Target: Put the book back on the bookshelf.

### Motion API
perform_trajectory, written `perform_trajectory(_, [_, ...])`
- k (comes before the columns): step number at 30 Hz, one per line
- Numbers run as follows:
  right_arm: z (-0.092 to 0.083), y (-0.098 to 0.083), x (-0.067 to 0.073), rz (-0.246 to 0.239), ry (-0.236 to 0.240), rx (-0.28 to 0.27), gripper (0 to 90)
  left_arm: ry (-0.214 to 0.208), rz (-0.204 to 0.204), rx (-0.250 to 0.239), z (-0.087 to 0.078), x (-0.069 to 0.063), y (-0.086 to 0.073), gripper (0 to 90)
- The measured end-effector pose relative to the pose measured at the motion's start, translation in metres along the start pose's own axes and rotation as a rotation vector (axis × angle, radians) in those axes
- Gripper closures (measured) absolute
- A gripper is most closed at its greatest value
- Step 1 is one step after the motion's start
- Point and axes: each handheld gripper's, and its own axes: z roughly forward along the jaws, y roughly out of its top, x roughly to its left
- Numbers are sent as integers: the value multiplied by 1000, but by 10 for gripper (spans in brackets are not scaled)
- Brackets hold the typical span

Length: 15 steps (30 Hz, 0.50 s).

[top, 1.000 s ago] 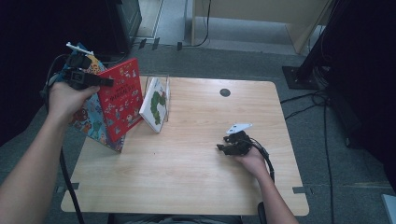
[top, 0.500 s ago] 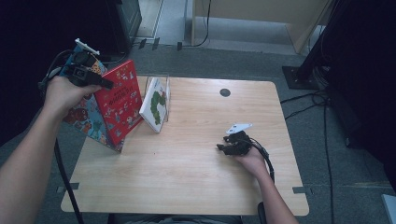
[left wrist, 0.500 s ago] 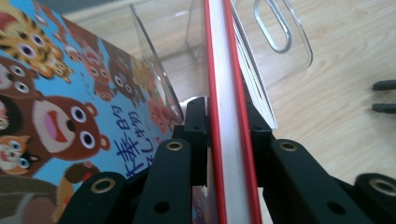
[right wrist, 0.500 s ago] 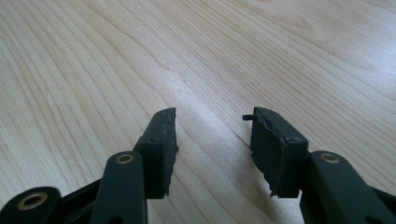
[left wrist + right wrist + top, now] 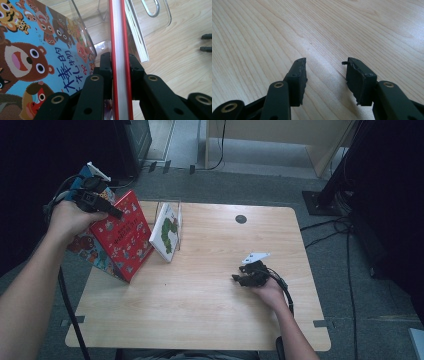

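My left gripper (image 5: 116, 214) is shut on the top edge of a red picture book (image 5: 125, 240) that leans tilted at the table's left edge. In the left gripper view the jaws pinch the red book (image 5: 120, 37) by its cover and pages; they have just been closing a little further on it. A blue animal book (image 5: 32, 57) lies behind it, and its corner (image 5: 82, 245) pokes out at the left in the high view. My right gripper (image 5: 237, 279) rests on the table at the right, open, with bare wood between its jaws (image 5: 325, 65).
A white caterpillar book (image 5: 167, 232) leans in a clear plastic stand (image 5: 172, 207) just right of the red book. The wooden table (image 5: 200, 310) has a round dark hole (image 5: 241, 219) near its far edge. Cables trail on the floor at the right.
The left hand has shifted a little with the red book in its grip. The right hand has stayed put.
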Motion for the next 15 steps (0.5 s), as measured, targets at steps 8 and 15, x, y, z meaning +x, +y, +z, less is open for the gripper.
perform_trajectory(8, [0, -1, 0, -1, 3, -4, 506, -3, -56, -33, 0, 4, 6, 802])
perform_trajectory(15, [0, -2, 0, -4, 0, -13, 502, 14, -115, -69, 4, 11, 14, 800])
